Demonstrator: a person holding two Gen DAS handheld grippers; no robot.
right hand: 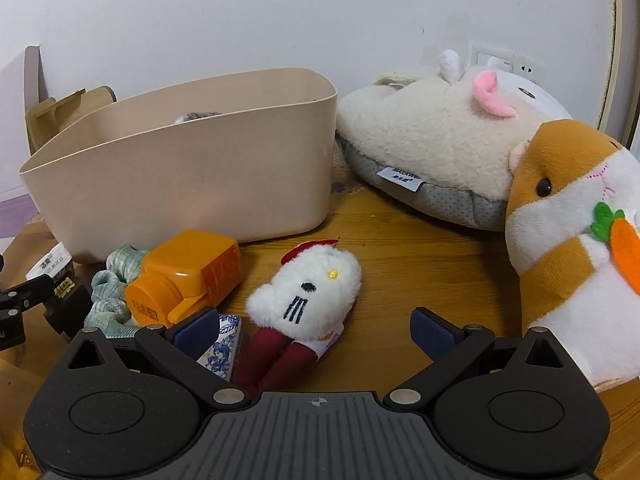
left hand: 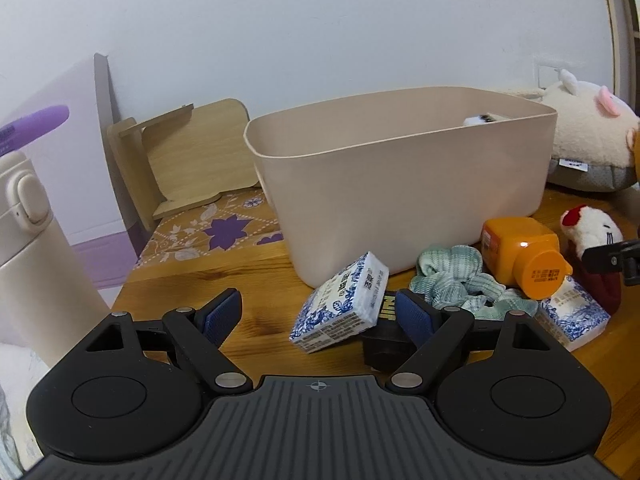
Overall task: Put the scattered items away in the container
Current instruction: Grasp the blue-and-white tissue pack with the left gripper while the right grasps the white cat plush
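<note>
A beige plastic bin [left hand: 404, 184] stands on the wooden table; it also shows in the right wrist view [right hand: 180, 176]. In front of it lie a blue-and-white tissue pack [left hand: 340, 304], a black box [left hand: 386, 344], a green scrunchie [left hand: 456, 276], an orange bottle [left hand: 520, 256] on its side, a second tissue pack [left hand: 572, 320] and a small white plush doll [right hand: 308, 288]. My left gripper [left hand: 320, 316] is open, its jaws either side of the first tissue pack. My right gripper [right hand: 316, 332] is open, just short of the doll, its legs between the jaws.
A large cream plush slipper [right hand: 424, 136] and a hamster plush with a carrot [right hand: 576, 240] sit at the right. A wooden stand [left hand: 188, 156] is left of the bin. A beige flask [left hand: 36, 260] stands at the far left. The table's left edge is near.
</note>
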